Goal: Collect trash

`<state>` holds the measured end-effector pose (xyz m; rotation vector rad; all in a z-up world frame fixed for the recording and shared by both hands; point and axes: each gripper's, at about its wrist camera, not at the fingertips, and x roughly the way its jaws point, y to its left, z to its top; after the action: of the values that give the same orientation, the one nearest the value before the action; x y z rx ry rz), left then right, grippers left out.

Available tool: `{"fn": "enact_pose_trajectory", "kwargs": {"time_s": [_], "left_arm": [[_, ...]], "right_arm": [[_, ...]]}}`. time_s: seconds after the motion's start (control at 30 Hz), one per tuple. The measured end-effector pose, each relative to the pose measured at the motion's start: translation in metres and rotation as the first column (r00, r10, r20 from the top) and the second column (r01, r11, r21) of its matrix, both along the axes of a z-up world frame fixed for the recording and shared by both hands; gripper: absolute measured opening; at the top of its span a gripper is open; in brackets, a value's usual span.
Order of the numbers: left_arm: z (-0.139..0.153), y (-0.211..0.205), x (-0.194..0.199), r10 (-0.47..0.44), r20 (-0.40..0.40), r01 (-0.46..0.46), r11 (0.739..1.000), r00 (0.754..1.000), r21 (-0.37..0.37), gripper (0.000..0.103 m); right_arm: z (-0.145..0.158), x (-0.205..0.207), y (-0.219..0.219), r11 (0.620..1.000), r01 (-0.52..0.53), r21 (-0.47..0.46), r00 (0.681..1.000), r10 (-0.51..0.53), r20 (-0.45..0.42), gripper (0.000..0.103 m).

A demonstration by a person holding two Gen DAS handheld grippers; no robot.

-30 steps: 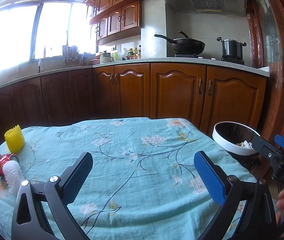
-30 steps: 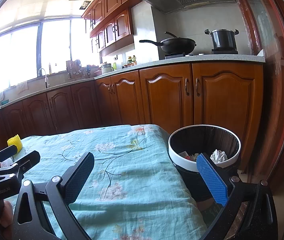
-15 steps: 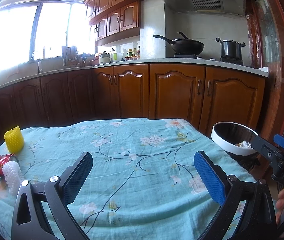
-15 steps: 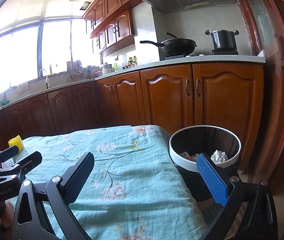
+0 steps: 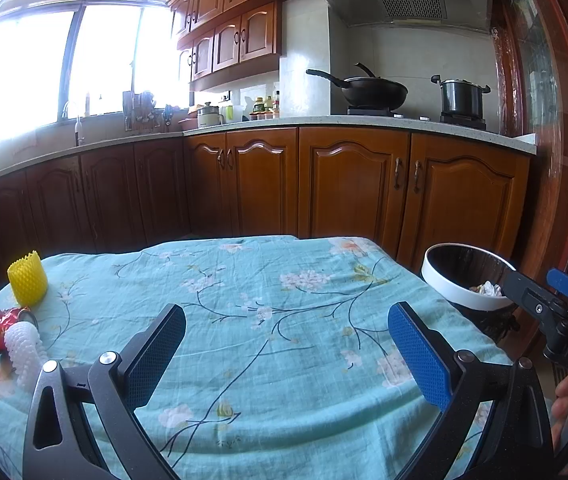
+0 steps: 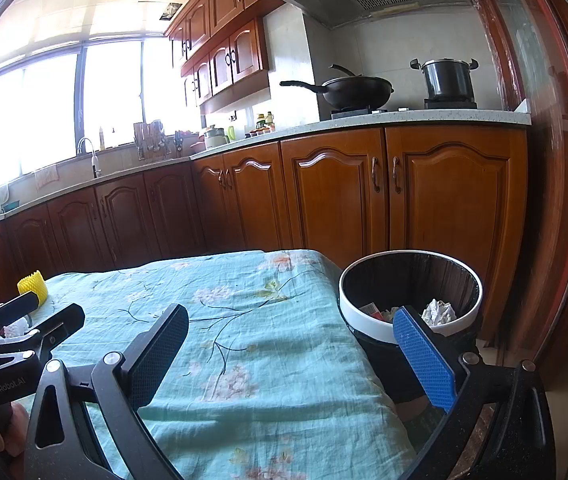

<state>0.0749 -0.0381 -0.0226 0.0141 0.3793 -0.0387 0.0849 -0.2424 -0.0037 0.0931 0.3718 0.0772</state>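
Three pieces left at table's far-left edge — yellow foam net [image 5: 28, 279], red can [image 5: 4, 322], white foam net [image 5: 24, 354] touching the can — while bin [image 6: 367, 314] off the right edge already holds crumpled paper [image 6: 439, 312]; left gripper [image 5: 285, 356] and right gripper [image 6: 291, 360] both spread wide, empty, so roughly partway done.

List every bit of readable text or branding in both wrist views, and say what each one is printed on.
"GenRobot.AI": white lettering on the black body of the left tongs, seen in the right wrist view.
"DAS": white letters on the black body of the right tongs, cut off by the edge of the left wrist view.
Bottle labels on the counter: too small to read.
Red can on the tablecloth: print blurred, unreadable.
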Motion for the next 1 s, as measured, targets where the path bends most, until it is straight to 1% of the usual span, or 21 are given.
{"fn": "enact_pose_trajectory", "kwargs": {"time_s": [1.0], "left_arm": [[0.001,0.008,0.004,-0.009,-0.005,0.009,1.000,1.000,-0.012,0.102]], "right_arm": [[0.003,0.002,0.010,1.000,-0.014,0.001,1.000,0.014,-0.009,0.103]]}}
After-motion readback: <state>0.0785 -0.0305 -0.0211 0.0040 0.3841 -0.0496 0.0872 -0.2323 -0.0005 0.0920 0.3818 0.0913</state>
